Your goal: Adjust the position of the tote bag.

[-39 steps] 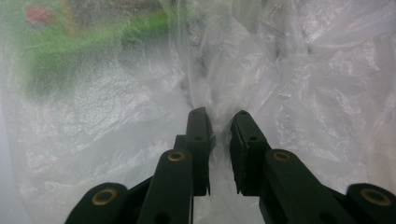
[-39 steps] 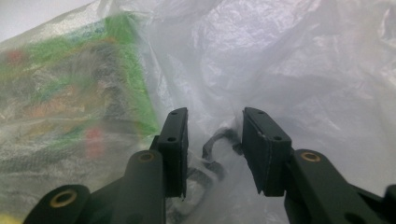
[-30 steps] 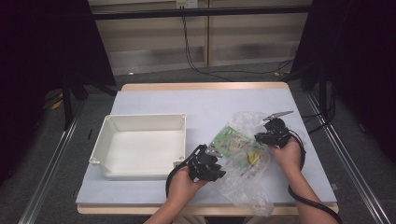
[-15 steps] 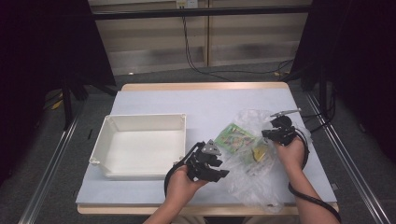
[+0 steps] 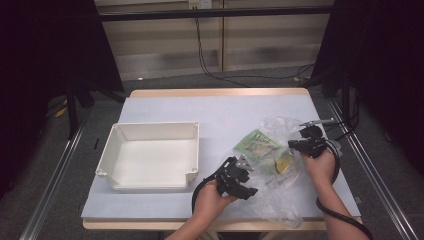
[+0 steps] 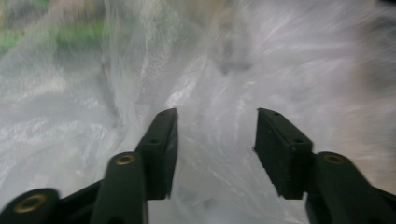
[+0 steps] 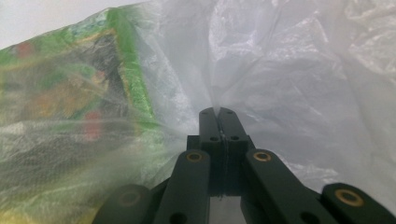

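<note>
Clear plastic bag [image 5: 280,175] on tabletop [image 5: 225,110], right of white tray [image 5: 150,155]. Green printed packet [image 5: 256,144] inside; print unreadable. Right tongs [image 7: 217,112] pressed together, pinching bag film. Left tongs [image 6: 215,135] just opened, now spread, film between, unpinched. Left hand nearer bag's near edge than before.

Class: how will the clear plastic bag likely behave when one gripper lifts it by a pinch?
The plastic bag looks thin and crumpled, so it will probably sag and stretch. The green packet inside may slide toward the lowest corner. The film looks glossy, probably slippery.
</note>
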Tool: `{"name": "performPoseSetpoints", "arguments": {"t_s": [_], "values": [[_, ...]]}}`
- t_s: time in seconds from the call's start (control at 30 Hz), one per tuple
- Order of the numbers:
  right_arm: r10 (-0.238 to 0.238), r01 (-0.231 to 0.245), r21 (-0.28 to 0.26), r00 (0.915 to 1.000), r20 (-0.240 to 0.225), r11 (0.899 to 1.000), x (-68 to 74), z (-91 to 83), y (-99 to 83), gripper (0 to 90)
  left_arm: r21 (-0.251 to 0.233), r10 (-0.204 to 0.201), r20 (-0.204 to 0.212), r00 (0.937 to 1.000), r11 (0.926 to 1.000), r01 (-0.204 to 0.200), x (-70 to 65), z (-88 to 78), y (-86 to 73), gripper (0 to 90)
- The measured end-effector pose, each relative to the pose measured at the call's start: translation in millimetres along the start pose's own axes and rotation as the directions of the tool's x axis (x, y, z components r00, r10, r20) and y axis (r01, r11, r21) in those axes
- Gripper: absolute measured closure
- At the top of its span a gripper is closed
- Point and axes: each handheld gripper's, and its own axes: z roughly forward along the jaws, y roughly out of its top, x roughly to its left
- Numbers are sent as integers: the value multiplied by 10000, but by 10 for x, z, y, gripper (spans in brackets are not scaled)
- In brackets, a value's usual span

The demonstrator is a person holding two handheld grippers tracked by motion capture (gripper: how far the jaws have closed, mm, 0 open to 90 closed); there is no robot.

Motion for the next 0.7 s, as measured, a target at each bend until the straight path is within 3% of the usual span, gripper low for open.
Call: {"name": "performPoseSetpoints", "arguments": {"t_s": [0.1,0.2,0.23,0.3,0.4,0.57,0.7], "values": [[53,-54,-66,9999,-156,10000,-25,-50,-47,900,418,53,-96,9999,9991,-49,77,21,25,682],[130,-135,-174,9996,-263,9998,-53,-100,-86,900,533,49,-212,9998,9986,-38,82,32,56,784],[173,-177,-170,9995,-261,9997,-57,-121,-96,900,795,308,-531,9981,9965,-265,87,18,105,819],[107,-114,-250,9996,-274,9996,-74,-166,-118,900,824,286,-620,9977,9963,-234,130,-36,158,878],[149,-160,-334,9993,-338,9993,-103,-233,-166,900,800,307,-749,9967,9965,-247,251,-169,246,889],[268,-291,-452,9983,-515,9986,-125,-340,-260,900,292,-254,-994,9947,9992,284,436,-364,384,888],[74,-106,-536,9982,-599,9985,-89,-404,-314,900,420,-321,-1226,9919,9984,375,527,-405,476,889]]}}
